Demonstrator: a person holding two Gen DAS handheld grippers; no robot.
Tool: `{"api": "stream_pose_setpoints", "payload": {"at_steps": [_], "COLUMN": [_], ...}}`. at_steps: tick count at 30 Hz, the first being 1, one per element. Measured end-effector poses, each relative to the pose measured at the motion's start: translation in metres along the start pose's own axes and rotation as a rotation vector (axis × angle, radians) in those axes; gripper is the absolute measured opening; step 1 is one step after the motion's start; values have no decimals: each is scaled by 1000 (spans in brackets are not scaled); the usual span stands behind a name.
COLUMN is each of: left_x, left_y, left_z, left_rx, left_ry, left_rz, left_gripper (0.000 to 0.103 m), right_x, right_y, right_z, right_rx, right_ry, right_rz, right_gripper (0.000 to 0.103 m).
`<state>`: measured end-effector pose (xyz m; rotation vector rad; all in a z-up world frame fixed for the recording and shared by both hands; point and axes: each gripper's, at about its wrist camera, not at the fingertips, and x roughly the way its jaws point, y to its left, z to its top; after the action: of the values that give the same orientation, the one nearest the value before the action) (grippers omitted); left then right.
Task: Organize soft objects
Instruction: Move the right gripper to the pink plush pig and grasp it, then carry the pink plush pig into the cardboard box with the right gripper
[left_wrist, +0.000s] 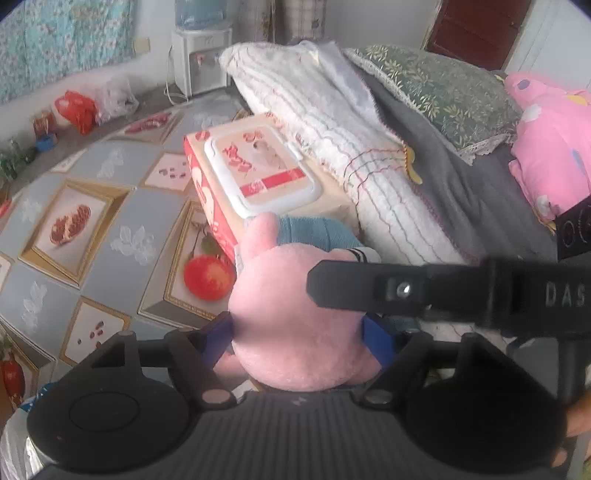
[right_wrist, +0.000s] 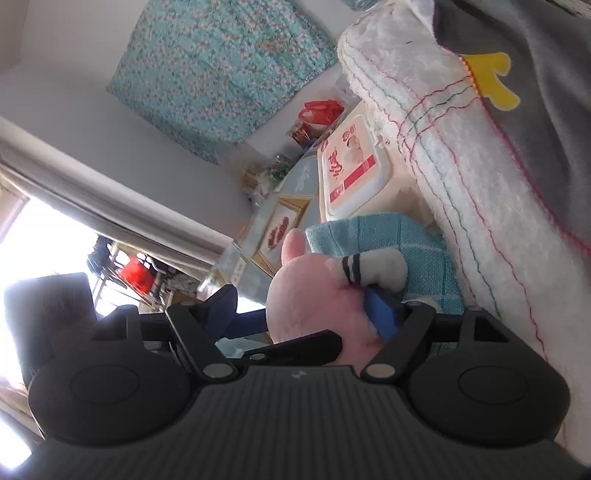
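Note:
A pink plush pig toy (left_wrist: 291, 317) in a blue knitted top (left_wrist: 314, 230) lies between both grippers. My left gripper (left_wrist: 295, 336) is shut on the toy's pink head, blue pads pressing both sides. My right gripper (right_wrist: 306, 314) is also closed on the same pink head (right_wrist: 310, 295), its right pad by the white striped arm (right_wrist: 373, 267). The right gripper's black finger (left_wrist: 406, 288) crosses the left wrist view over the toy. A white striped towel roll (left_wrist: 332, 122) lies just right of the toy.
A red and cream wet-wipes pack (left_wrist: 258, 173) sits behind the toy on the fruit-patterned cloth (left_wrist: 110, 229). A grey blanket (left_wrist: 461, 177), a green leaf-print pillow (left_wrist: 443, 85) and a pink cushion (left_wrist: 554, 140) lie to the right. A water dispenser (left_wrist: 201, 55) stands at the back.

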<state>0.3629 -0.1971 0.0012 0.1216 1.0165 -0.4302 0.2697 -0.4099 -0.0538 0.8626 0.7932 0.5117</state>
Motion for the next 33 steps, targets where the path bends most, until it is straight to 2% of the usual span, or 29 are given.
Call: {"api": "stream_pose_setpoints", "payload": {"at_steps": [5,11,17,22,26,33], "left_x": [-30,-96,-151,-164,-159,-159], "left_y": [-5,-16,-4,28,52,85], "left_z": [-2,-15,-49,-78,-95,-116], "left_rx": [4,74,113,85,72,30], "left_ry": [-72,-224,-300,-318,-304,-266], "left_rz": [0,21,63,129,177,118], "left_gripper": [74,74,74,74,75,76], "right_x": [-14,-47,-57,-23,10,35], "right_y": [8,51,99,138,161,165], "right_z": [-2,-7,-32,-49,-65,-97], "right_rx": [16,-71,-157,-225,-293,-307], "right_ry": [-37,-87,-52,-2,30,86], "right_rz": [84,189,265,257,198,124], "right_gripper": [73,74,74,73,63,56]}}
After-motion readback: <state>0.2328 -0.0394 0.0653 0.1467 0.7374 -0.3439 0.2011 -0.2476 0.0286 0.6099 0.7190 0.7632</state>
